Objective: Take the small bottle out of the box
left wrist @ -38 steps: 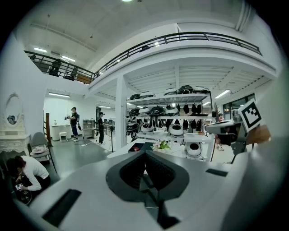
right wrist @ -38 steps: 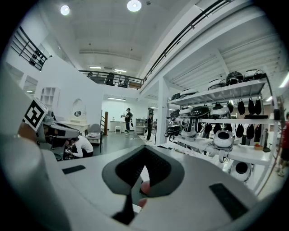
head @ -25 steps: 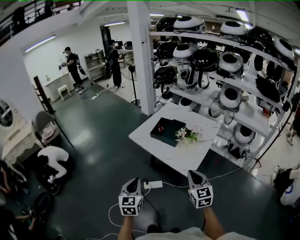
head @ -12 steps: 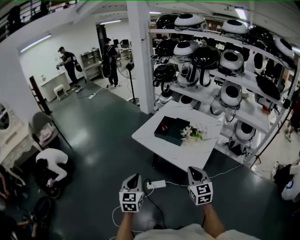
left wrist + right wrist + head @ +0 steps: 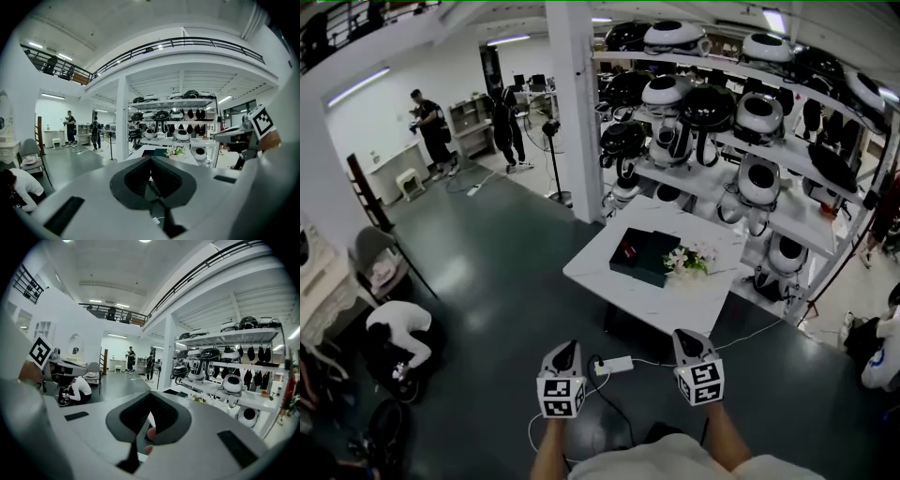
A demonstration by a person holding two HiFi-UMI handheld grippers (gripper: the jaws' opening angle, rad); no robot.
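On the white table (image 5: 623,286), well ahead of both grippers, the dark box (image 5: 652,258) is seen lying open beside a bunch of flowers (image 5: 689,260). A small red spot inside it may be the bottle (image 5: 625,251), though this cannot be confirmed from so far off. Compared with a second ago, the table has been brought slightly nearer, so an approach is judged to be under way, with nothing reached yet. The left gripper (image 5: 566,349) and right gripper (image 5: 687,337) are held low, each with jaws pressed together on nothing. A dark glossy floor (image 5: 497,272), a white pillar (image 5: 572,103), shelves (image 5: 787,202) loaded with round black-and-white machines (image 5: 759,192), and several people (image 5: 427,122) are seen around.
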